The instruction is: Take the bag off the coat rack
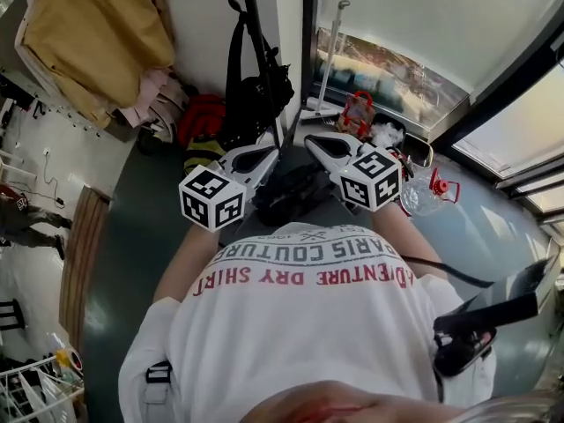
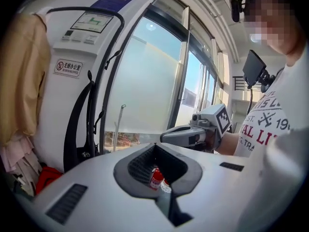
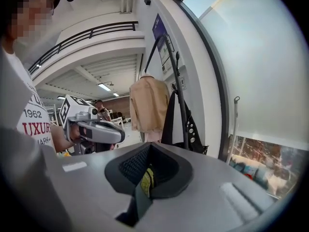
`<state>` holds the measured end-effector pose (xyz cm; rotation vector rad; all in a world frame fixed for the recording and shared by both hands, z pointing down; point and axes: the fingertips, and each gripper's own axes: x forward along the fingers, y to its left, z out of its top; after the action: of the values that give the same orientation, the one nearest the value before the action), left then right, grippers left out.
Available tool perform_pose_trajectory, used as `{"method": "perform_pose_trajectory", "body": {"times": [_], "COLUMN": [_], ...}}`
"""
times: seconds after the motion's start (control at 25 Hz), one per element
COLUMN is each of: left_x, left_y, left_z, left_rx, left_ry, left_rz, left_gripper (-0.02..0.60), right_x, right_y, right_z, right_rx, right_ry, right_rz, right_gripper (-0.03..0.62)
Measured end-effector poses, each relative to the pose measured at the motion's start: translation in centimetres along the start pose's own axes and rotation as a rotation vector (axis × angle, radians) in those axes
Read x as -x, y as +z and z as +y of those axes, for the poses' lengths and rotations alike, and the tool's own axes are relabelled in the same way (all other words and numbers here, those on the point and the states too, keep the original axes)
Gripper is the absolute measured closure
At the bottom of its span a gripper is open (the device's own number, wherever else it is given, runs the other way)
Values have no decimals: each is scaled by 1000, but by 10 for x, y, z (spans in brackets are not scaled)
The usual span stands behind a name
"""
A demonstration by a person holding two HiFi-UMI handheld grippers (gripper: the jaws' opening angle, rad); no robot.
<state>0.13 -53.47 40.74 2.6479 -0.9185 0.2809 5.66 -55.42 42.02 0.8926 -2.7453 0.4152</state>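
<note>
A black bag point(image 1: 253, 91) hangs by its long straps from the black coat rack pole point(image 1: 258, 33), in front of a white pillar. Its straps point(image 2: 77, 124) show at the left of the left gripper view, and the bag point(image 3: 187, 125) hangs right of centre in the right gripper view. My left gripper point(image 1: 263, 154) and right gripper point(image 1: 317, 142) are side by side in front of my chest, short of the bag and touching nothing. Both are shut and empty: the left gripper point(image 2: 155, 145) and the right gripper point(image 3: 150, 144) have their jaws together.
A beige coat point(image 1: 97, 33) hangs left of the bag. On the floor by the rack lie a red bag point(image 1: 201, 117), a dark bundle point(image 1: 295, 192), a red-framed item point(image 1: 357, 113) and a clear water jug point(image 1: 427, 188). Glass wall to the right.
</note>
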Motion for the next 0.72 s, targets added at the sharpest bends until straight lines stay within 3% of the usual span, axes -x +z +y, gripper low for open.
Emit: {"method": "perform_pose_trajectory", "body": {"times": [0.32, 0.52, 0.72], "left_x": [-14, -16, -12], "left_y": [25, 38, 93], "left_z": [33, 56, 105], "left_rx": [9, -66, -125], "left_ry": [10, 23, 102], "left_rz": [-9, -2, -103], "left_gripper": [580, 579, 576], "right_x": [-21, -36, -43], "right_y": [18, 22, 22], "right_z": [-27, -34, -51], "right_rx": [-3, 1, -16], "right_ry": [24, 24, -4], "right_rz": [-14, -8, 12], "right_gripper": [594, 594, 594]}}
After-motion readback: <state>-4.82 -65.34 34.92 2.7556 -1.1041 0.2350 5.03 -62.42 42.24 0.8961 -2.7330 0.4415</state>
